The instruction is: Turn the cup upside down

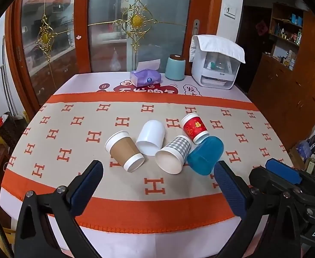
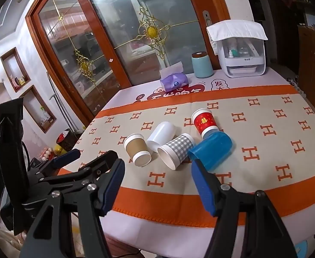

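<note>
Several cups lie on their sides in a cluster on the patterned cloth: a brown paper cup (image 1: 124, 151) (image 2: 137, 149), a white cup (image 1: 151, 137) (image 2: 162, 135), a grey checked cup (image 1: 174, 153) (image 2: 176, 150), a red cup (image 1: 195, 128) (image 2: 204, 122) and a blue plastic cup (image 1: 205, 154) (image 2: 211, 149). My left gripper (image 1: 158, 171) is open and empty, just in front of the cluster. My right gripper (image 2: 157, 169) is open and empty too, its right finger (image 2: 200, 182) near the blue cup's mouth. Each gripper shows at the edge of the other's view.
At the table's far edge stand a purple tissue pack (image 1: 145, 77), a teal canister (image 1: 175, 67) and a white appliance (image 1: 216, 64) covered with a cloth. A glass sliding door is behind. A wooden cabinet (image 1: 286, 79) stands to the right.
</note>
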The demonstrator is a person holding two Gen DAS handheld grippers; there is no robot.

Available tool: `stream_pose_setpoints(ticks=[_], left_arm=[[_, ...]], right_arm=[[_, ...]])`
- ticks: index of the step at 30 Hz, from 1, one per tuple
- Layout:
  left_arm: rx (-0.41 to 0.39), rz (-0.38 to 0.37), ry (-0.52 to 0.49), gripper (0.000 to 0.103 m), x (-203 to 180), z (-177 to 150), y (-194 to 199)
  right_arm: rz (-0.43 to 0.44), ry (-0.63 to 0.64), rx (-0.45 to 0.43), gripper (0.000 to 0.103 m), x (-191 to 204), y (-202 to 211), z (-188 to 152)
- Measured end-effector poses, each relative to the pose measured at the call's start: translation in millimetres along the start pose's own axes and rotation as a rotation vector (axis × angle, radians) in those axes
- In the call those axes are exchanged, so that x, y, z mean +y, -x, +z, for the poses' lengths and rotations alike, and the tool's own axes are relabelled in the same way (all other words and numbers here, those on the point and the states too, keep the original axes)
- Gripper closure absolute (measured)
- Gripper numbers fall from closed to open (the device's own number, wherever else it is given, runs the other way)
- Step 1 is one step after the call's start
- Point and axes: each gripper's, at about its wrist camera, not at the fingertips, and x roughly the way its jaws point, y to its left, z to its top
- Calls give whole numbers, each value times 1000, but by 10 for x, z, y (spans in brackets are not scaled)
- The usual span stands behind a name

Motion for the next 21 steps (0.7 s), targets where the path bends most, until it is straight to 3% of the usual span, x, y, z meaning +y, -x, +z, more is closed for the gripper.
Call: stream_pose_setpoints(ticks=[21], left_arm=[[19, -2, 14, 1, -6, -23, -41]], right_arm=[[-6, -15, 3, 38, -15, -5, -33]])
